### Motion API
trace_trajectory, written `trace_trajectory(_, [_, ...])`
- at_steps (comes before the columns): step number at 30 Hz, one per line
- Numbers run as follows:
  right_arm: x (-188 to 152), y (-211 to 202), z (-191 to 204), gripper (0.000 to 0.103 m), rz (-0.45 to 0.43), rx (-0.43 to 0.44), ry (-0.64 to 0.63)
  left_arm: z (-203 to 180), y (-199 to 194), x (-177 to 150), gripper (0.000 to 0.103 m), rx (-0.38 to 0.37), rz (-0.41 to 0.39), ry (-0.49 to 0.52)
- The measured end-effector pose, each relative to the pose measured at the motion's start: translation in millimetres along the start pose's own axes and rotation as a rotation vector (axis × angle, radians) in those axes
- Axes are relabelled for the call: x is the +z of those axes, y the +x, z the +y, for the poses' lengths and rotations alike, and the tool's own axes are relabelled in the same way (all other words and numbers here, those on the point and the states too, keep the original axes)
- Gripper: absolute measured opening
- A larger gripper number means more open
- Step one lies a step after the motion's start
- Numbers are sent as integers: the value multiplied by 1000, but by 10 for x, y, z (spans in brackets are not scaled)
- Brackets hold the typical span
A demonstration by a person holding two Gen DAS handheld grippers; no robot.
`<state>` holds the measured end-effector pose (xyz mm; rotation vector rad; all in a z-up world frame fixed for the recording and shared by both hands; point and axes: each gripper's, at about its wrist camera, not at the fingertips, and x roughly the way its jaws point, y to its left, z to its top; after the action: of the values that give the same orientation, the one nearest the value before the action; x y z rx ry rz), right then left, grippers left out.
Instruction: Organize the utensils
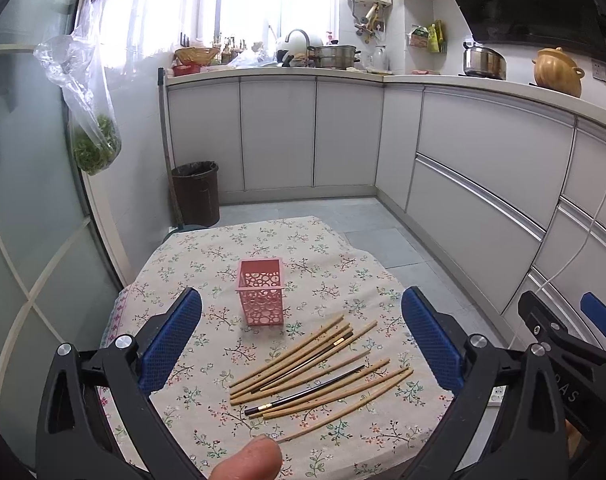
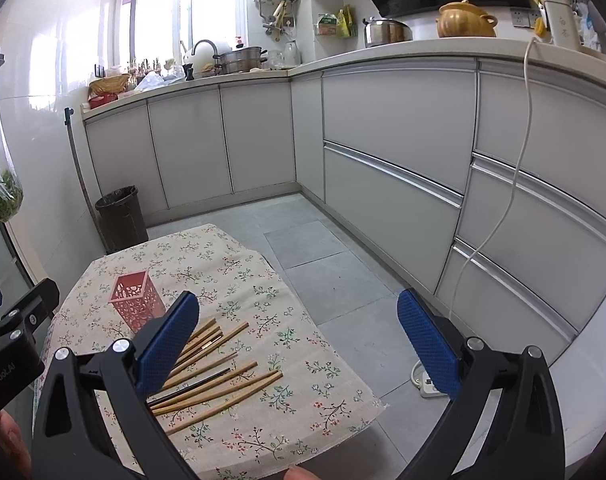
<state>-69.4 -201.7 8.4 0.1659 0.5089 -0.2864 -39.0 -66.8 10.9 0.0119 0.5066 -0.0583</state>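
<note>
We hold the left gripper above the near edge of the counter, its blue fingers spread wide and gripping nothing. The pink holder stands upright on the floral cloth, and the chopsticks lie loose in a fan just in front of it and a little to its right, none inside it. Our right gripper hangs to the right of the holder, partly past the counter's edge, its fingers likewise wide apart and empty
</note>
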Motion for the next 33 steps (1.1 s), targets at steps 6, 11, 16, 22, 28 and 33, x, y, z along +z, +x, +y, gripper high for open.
trace_trajectory(6, [-4,8,-49,97,5,-3,14,-52,54,-22,96,-11,19,8])
trace_trajectory(11, [-7,19,-64,97,12,2,17,-88,68,-28,96,-14,20,14])
trace_trajectory(16, [-16,23,-95,97,13,6,24,-94,71,-34,96,-13,21,12])
trace_trajectory(22, [-24,25,-83,97,15,4,20,-117,55,-38,96,-11,15,14])
trace_trajectory(28, [-27,35,-91,97,19,9,24,-108,78,-26,96,-8,17,12])
trace_trajectory(33, [-35,49,-86,97,26,12,26,-101,83,-26,96,-10,20,13])
